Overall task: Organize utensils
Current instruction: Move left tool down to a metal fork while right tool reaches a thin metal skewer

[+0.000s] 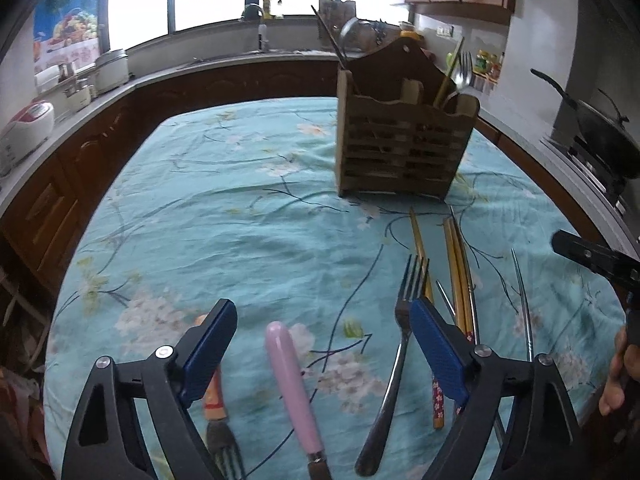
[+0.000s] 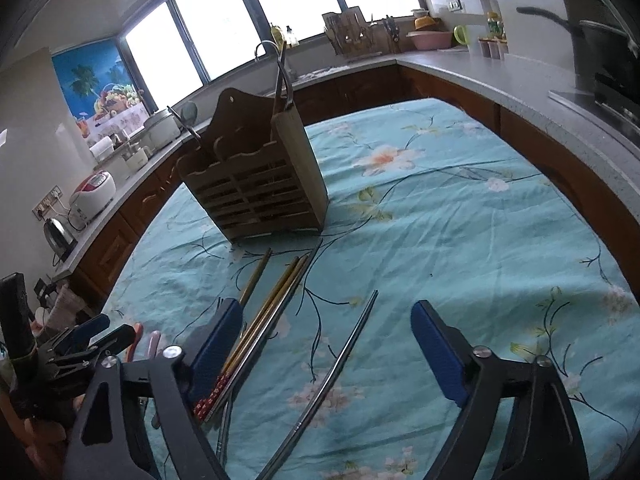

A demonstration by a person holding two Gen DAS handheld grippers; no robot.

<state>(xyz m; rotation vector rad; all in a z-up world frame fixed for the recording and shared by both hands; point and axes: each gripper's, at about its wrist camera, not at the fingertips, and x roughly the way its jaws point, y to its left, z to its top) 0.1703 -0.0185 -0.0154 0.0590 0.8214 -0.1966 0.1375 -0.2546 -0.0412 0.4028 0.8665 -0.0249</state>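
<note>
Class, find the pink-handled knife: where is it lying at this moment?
In the left wrist view, the pink-handled knife lies on the turquoise floral tablecloth, between the open left tool's fingers, with the steel fork on its right.

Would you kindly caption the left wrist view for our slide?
Open left gripper hovers over pink-handled knife and fork, wooden caddy beyond.
</note>
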